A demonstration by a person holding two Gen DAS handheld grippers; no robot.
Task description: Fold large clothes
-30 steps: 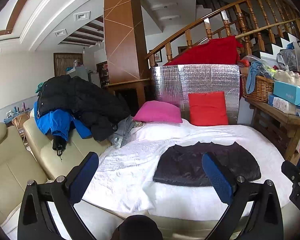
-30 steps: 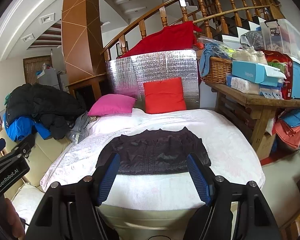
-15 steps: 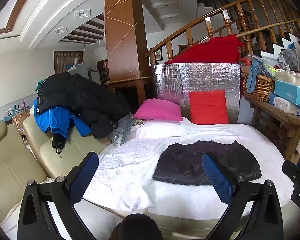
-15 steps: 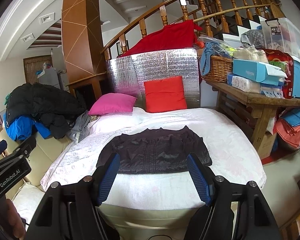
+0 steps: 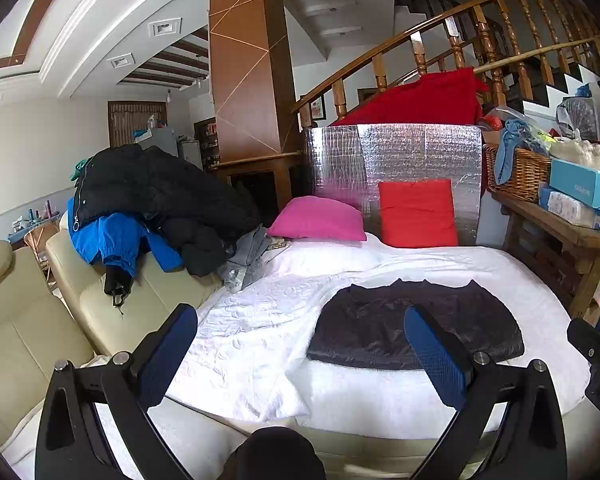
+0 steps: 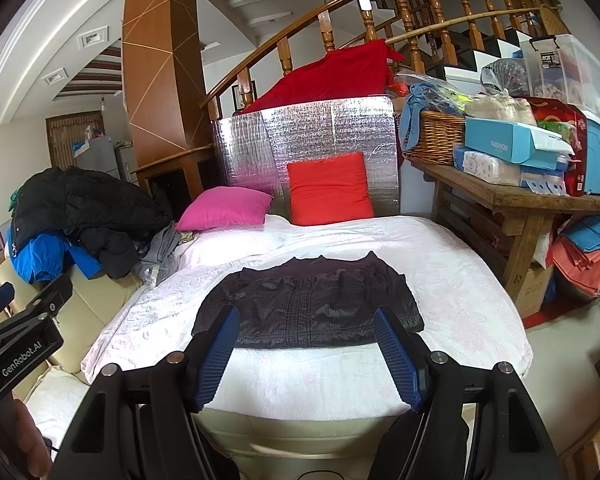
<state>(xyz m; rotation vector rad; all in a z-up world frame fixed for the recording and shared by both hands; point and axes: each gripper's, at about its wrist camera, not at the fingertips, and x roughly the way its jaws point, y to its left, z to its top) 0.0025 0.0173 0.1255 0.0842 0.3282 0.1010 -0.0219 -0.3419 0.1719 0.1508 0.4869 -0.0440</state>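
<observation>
Dark folded garment lies on the white bed, both grippers held back from it, grasping nothing.

Left wrist view: the left gripper (image 5: 300, 344) has its fingers (image 5: 168, 356) spread wide; the dark garment (image 5: 412, 328) lies flat on the bed (image 5: 260, 320), ahead and to the right. Right wrist view: the right gripper (image 6: 306, 354) is likewise released, the garment (image 6: 308, 304) centred beyond it, a pink pillow (image 6: 226, 208) and a red cushion (image 6: 330, 188) behind.
</observation>
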